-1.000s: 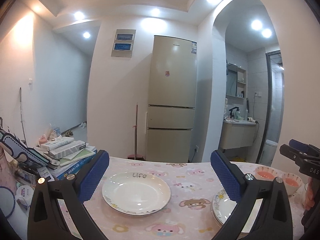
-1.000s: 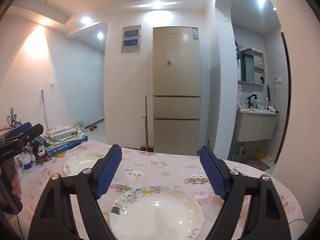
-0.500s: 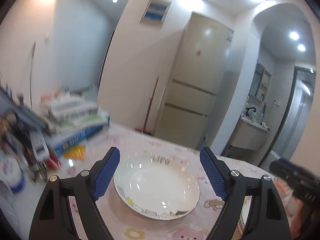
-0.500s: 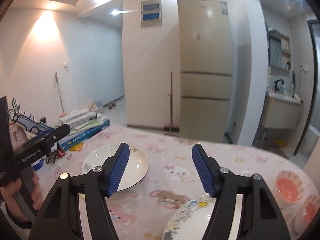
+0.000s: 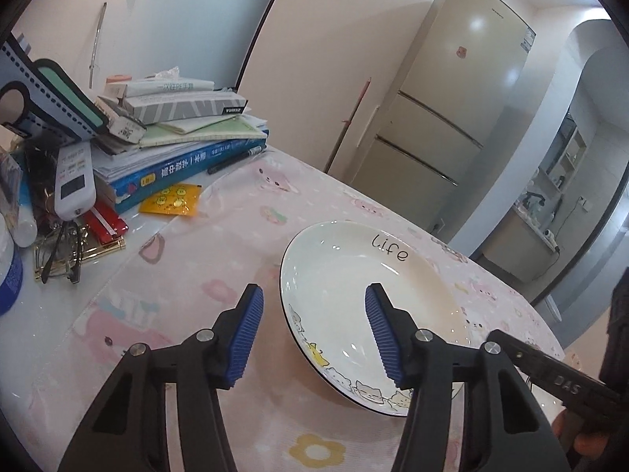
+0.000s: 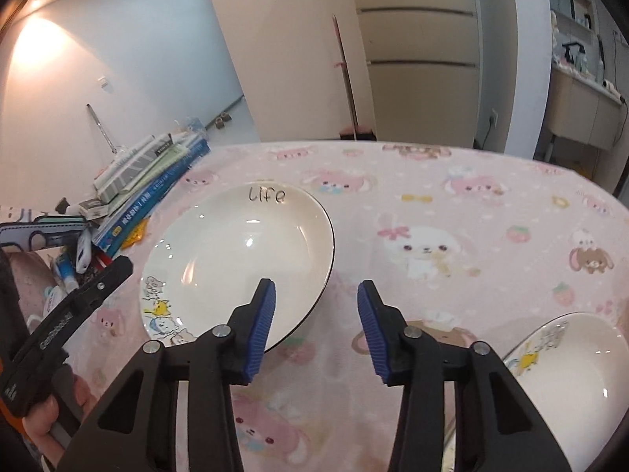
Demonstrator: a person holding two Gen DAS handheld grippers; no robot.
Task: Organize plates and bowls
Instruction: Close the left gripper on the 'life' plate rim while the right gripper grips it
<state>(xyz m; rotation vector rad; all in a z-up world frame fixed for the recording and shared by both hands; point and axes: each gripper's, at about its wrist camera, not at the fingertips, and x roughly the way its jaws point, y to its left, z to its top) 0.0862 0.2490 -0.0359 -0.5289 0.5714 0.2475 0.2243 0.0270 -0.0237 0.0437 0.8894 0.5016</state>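
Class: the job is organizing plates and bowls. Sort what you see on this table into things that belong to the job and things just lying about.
Belongs to the job:
"Life" plate
second cartoon plate

Just lying about:
stack of books
remote control
yellow packet
glasses
black pen

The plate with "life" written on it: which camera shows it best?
The right wrist view. The "life" plate shows nearly whole there, only its near rim behind a blue pad. In the left wrist view the same plate is closer, but one finger of the left tongs covers more of it.
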